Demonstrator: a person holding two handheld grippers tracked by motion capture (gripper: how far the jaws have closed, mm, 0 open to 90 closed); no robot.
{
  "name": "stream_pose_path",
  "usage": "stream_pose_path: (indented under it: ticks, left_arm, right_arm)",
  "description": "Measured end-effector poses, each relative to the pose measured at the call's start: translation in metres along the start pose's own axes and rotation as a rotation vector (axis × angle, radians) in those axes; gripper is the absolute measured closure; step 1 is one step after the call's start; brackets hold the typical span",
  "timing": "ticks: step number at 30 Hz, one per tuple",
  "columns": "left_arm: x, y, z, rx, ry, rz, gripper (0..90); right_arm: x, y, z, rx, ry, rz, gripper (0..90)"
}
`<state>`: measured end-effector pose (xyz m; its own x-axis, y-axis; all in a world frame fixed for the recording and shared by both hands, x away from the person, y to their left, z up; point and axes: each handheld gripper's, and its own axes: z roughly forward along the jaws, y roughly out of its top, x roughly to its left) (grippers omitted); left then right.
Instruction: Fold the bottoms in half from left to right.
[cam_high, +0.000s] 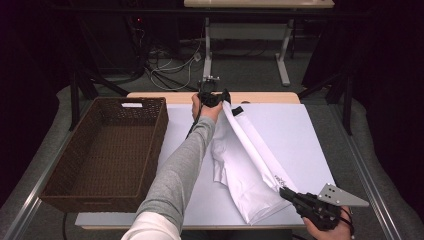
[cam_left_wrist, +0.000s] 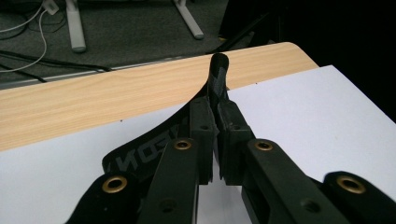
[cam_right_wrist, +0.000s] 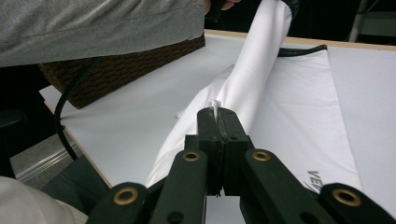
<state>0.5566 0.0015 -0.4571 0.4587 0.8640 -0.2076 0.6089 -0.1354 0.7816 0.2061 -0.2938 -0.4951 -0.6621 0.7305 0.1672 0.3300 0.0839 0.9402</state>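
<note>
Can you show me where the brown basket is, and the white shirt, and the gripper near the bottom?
basket (cam_high: 107, 187), high view, front wall.
white shirt (cam_high: 250, 150), high view, stretched fold.
right gripper (cam_high: 286, 192), high view, jaw tips.

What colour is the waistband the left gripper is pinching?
Black with grey lettering on the waistband, clearest in the left gripper view.

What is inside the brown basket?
Nothing can be seen inside the basket: its woven floor is bare. The near wall covers a strip of the floor, and the grey sleeve crosses its near right corner.
</note>
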Motion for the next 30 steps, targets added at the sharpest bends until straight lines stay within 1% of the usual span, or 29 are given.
stream_pose_path:
  ticks: [4,5,8,9,11,12,13,14,15,16,17,18,19,20,21,22,23,24,25,26,30]
  left_arm:
    - [-0.004,0.0,0.005,0.004,-0.003,0.007,86.4]
    - [-0.005,0.0,0.006,0.006,-0.004,0.009,86.4]
    - [-0.008,0.0,0.01,0.01,-0.003,0.006,86.4]
    - [-0.009,0.0,0.011,0.01,-0.001,0.003,86.4]
    - [-0.01,0.0,0.014,0.011,-0.001,0.003,86.4]
    - [-0.011,0.001,0.015,0.01,-0.004,0.005,86.4]
    - [-0.012,0.001,0.016,0.012,-0.003,0.003,86.3]
    - [-0.012,0.001,0.018,0.014,-0.004,0.008,86.3]
    - [-0.013,0.002,0.019,0.016,-0.005,0.007,86.2]
    - [-0.014,0.003,0.022,0.019,-0.013,0.003,85.9]
    - [-0.014,0.003,0.025,0.024,-0.024,0.015,84.8]
    - [-0.016,0.003,0.027,0.022,-0.032,0.012,80.6]
    - [-0.017,0.002,0.029,0.007,-0.042,0.014,72.4]
    - [-0.018,0.001,0.031,-0.002,-0.059,0.009,62.7]
    - [-0.018,0.0,0.031,-0.002,-0.071,0.01,56.0]
    - [-0.019,-0.001,0.031,-0.014,-0.076,0.014,50.7]
    - [-0.018,-0.002,0.03,-0.025,-0.082,0.033,46.4]
    - [-0.018,-0.003,0.028,-0.033,-0.083,0.032,44.5]
    - [-0.017,-0.003,0.026,-0.04,-0.078,0.047,44.0]
    - [-0.015,-0.004,0.024,-0.037,-0.071,0.053,43.5]
    - [-0.009,-0.01,0.016,-0.044,-0.052,0.059,43.1]
  right_arm:
    - [-0.003,-0.003,-0.003,0.003,-0.017,0.01,89.7]
    - [-0.003,-0.004,-0.004,0.013,-0.022,0.01,89.7]
    - [-0.005,-0.005,-0.003,0.015,-0.029,0.002,89.7]
    - [-0.006,-0.006,-0.003,0.025,-0.034,-0.002,89.7]
    - [-0.009,-0.008,-0.002,0.02,-0.039,0.011,89.7]
    - [-0.01,-0.008,-0.003,0.029,-0.039,0.01,89.7]
    - [-0.011,-0.01,-0.002,0.018,-0.045,0.016,89.7]
    - [-0.013,-0.01,-0.003,0.028,-0.05,0.019,89.7]
    - [-0.014,-0.012,-0.002,0.026,-0.052,0.027,89.7]
    - [-0.016,-0.012,-0.002,0.029,-0.059,0.023,89.7]
    - [-0.018,-0.014,-0.002,0.037,-0.069,0.033,89.7]
    - [-0.02,-0.015,-0.002,0.046,-0.08,0.035,89.6]
    - [-0.022,-0.016,-0.001,0.042,-0.093,0.04,89.5]
    - [-0.024,-0.018,-0.001,0.05,-0.11,0.046,89.1]
    - [-0.027,-0.02,0.0,0.037,-0.135,0.051,88.1]
    - [-0.031,-0.022,-0.002,0.063,-0.149,0.062,83.4]
    - [-0.033,-0.023,-0.003,0.076,-0.163,0.09,77.1]
    - [-0.035,-0.025,-0.003,0.06,-0.182,0.1,71.9]
    - [-0.036,-0.026,-0.005,0.052,-0.198,0.108,70.7]
    - [-0.036,-0.025,-0.006,0.047,-0.199,0.121,68.8]
    - [-0.034,-0.021,-0.004,0.025,-0.209,0.092,66.1]
